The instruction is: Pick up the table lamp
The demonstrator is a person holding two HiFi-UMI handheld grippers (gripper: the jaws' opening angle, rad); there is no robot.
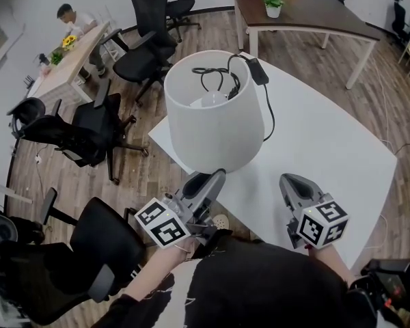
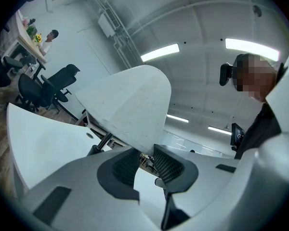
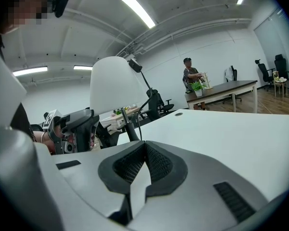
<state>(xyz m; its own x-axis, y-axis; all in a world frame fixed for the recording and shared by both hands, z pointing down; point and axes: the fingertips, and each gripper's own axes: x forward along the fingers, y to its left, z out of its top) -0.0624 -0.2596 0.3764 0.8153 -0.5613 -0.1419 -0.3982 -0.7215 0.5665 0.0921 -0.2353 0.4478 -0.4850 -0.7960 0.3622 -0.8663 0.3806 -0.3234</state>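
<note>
A table lamp with a white drum shade (image 1: 215, 115) stands near the left edge of the white table (image 1: 314, 149). Its black cord (image 1: 268, 115) hangs over the shade's top and trails across the table. My left gripper (image 1: 215, 176) is at the shade's near lower rim. In the left gripper view the shade (image 2: 125, 105) dips between the pads (image 2: 171, 165) of that gripper (image 2: 145, 153), with a gap still showing, and the dark stem (image 2: 103, 141) sits behind. My right gripper (image 1: 290, 180) rests shut and empty to the lamp's right. The right gripper view shows the shade (image 3: 113, 81) and stem (image 3: 130, 129) beyond its closed tips (image 3: 144, 146).
Black office chairs (image 1: 89, 128) crowd the floor left of the table, and another (image 1: 55, 265) is near my left elbow. A brown table (image 1: 307, 12) with a potted plant (image 1: 272, 2) stands behind. A person (image 1: 72, 19) sits at a far wooden desk.
</note>
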